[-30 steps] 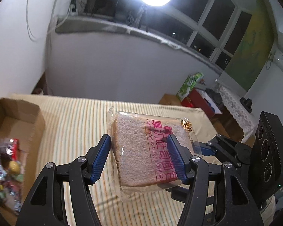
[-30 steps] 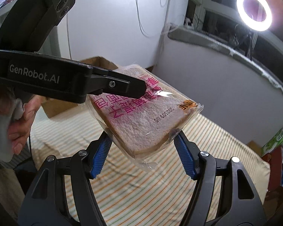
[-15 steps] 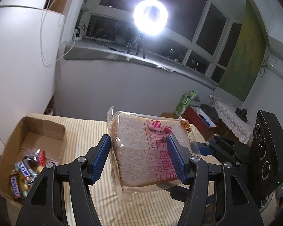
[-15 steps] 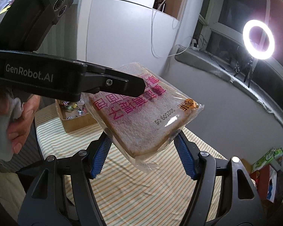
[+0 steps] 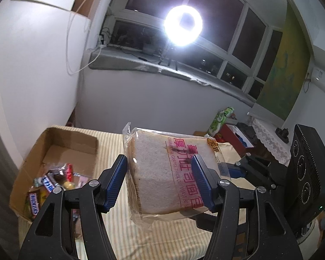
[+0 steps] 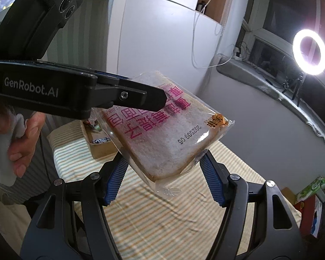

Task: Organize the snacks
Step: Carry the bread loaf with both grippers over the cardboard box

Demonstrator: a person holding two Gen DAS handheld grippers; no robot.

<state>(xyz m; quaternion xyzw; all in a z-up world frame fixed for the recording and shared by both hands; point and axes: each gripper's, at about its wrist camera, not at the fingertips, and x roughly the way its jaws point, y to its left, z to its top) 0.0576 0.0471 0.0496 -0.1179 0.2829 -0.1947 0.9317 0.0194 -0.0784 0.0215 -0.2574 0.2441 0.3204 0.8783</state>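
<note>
A clear-wrapped slice of toast bread [image 5: 162, 173] with pink lettering hangs in the air above the striped table. My left gripper [image 5: 159, 183] is shut on the bread pack, its blue pads against both faces. In the right wrist view the bread [image 6: 162, 130] is held by the left gripper's black finger [image 6: 140, 96] from the left. My right gripper [image 6: 164, 178] is open, its blue pads on either side of the pack's lower corner without pressing it. A cardboard box [image 5: 60, 149] with candy bars [image 5: 47, 186] sits at the table's left end.
The table has a striped cloth [image 6: 173, 216]. A bright ring light [image 5: 183, 25] stands on the window sill behind. A green pack [image 5: 221, 119] and red boxes lie beyond the table's far right. A person's hand [image 6: 21, 143] holds the left gripper's handle.
Both grippers have risen with the bread; the cardboard box now shows further below and more fully at left. The grips on the pack look the same.
</note>
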